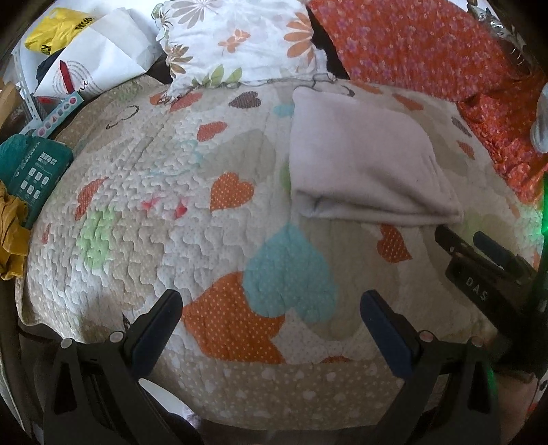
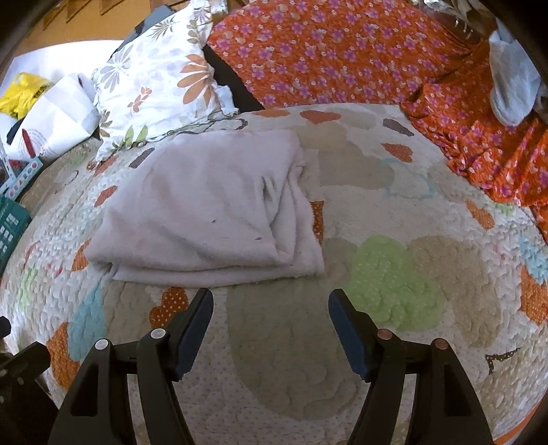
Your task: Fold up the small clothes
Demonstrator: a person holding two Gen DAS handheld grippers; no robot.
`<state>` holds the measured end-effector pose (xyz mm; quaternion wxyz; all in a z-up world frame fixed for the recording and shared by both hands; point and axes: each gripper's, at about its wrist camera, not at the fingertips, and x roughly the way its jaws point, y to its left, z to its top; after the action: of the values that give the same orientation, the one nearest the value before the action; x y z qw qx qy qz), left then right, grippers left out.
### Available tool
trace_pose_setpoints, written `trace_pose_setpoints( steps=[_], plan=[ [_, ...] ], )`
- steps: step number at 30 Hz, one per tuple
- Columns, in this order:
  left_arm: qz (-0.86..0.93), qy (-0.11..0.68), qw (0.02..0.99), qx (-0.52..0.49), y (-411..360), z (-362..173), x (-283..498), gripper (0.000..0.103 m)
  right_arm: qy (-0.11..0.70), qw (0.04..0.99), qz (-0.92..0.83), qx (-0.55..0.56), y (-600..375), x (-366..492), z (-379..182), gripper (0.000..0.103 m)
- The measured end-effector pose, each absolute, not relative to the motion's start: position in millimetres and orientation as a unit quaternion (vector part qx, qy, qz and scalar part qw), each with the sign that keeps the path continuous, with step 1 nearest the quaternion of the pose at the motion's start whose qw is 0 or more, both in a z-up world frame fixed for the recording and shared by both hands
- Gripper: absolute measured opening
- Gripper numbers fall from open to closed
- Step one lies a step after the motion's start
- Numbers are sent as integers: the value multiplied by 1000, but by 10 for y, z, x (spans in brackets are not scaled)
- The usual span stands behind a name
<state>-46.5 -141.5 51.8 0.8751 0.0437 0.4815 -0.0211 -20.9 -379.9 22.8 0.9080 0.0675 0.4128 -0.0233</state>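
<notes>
Work surface is a bed covered by a quilted bedspread [image 2: 394,191], cream and beige, puffy stitched texture, patchwork hearts in orange polka-dot, teal, light green. Behind it an orange floral sheet [image 2: 342,51] with purple flowers, crumpled along its right edge. A white floral pillow [image 2: 157,85] with orange and grey daisies leans at the back left, its lower corner touching the bedspread. Left edge clutter: white paper bag [image 1: 99,58], yellow plastic bag [image 1: 54,30], teal box [image 1: 37,174], mustard-yellow cloth [image 1: 10,232]. A pale blue-grey cloth [image 2: 510,92] sits on the orange sheet at far right.

Task item: a pale lilac-grey garment [image 2: 205,205], soft fleece-like fabric, folded into a rough rectangle with stacked layers showing at the near edge and a rumpled fold down its right side. A few dark lint specks on top. It lies flat on the bedspread, centre-back, just below the pillow.

Left gripper [image 1: 270,315]: fingers spread wide, holding nothing, hovering over the bedspread, well apart from the garment. Right gripper [image 2: 270,315]: fingers spread, nothing between them, just in front of the garment's near edge, not touching.
</notes>
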Motion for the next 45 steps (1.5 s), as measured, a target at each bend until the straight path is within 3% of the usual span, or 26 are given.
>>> trace_pose_setpoints(
  steps=[45],
  plan=[
    [-20,511,859,34,-1400,376,-499,103,412,910,-5,50,-3635,-298,239,80]
  ],
)
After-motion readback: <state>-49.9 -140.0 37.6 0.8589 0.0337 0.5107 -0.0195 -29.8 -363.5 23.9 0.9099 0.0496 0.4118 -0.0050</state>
